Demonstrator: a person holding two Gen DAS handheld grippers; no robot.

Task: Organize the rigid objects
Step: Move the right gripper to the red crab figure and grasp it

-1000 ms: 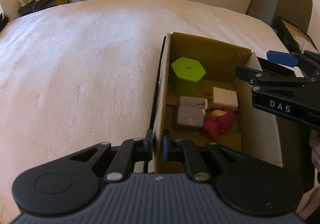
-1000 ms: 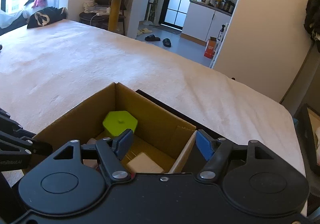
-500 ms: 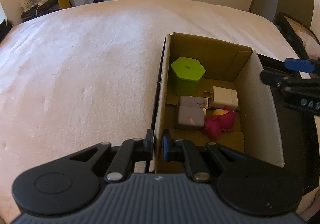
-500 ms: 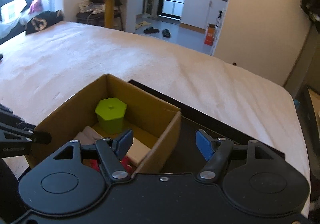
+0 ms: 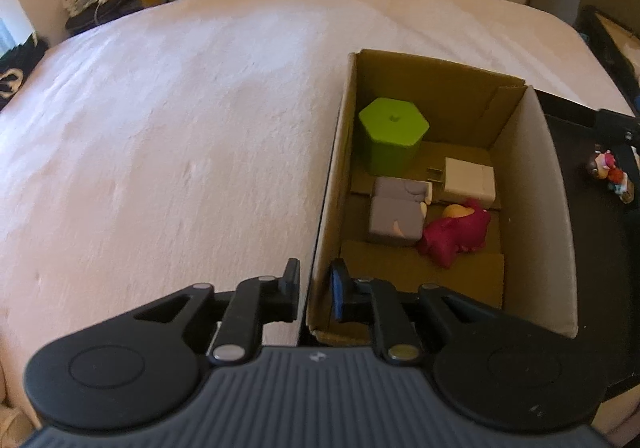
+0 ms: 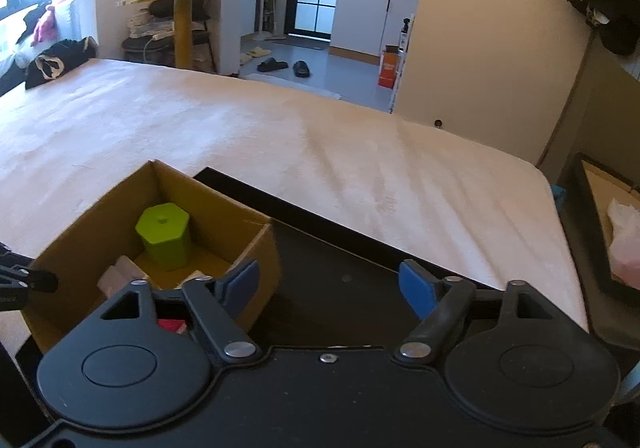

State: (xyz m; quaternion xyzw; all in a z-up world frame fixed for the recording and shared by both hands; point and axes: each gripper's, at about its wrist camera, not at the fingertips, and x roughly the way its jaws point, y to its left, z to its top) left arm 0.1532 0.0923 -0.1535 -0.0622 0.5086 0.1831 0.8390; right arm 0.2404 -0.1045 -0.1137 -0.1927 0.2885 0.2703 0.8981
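Left jaws: the left gripper is clenched on the near-left wall of the cardboard box, one finger outside, one inside; judged a steadying hold so the box does not slide on the soft cover.
Right jaws: the right gripper is spread wide, grasping nothing, hovering above the black tray just right of the box.
Box contents: green hexagonal container upright in the far-left corner; white block near the right wall; two grey blocks side by side mid-floor; magenta toy touching the nearer grey block.
Outstanding item: small figurine lying on the tray, outside the box, well apart from the rest; likely the next pick.
Edges: the box's right wall stands between figurine and contents, so the item must go over it.
Open room: bare cardboard floor at the near end; the bed cover to the left is wide and flat.
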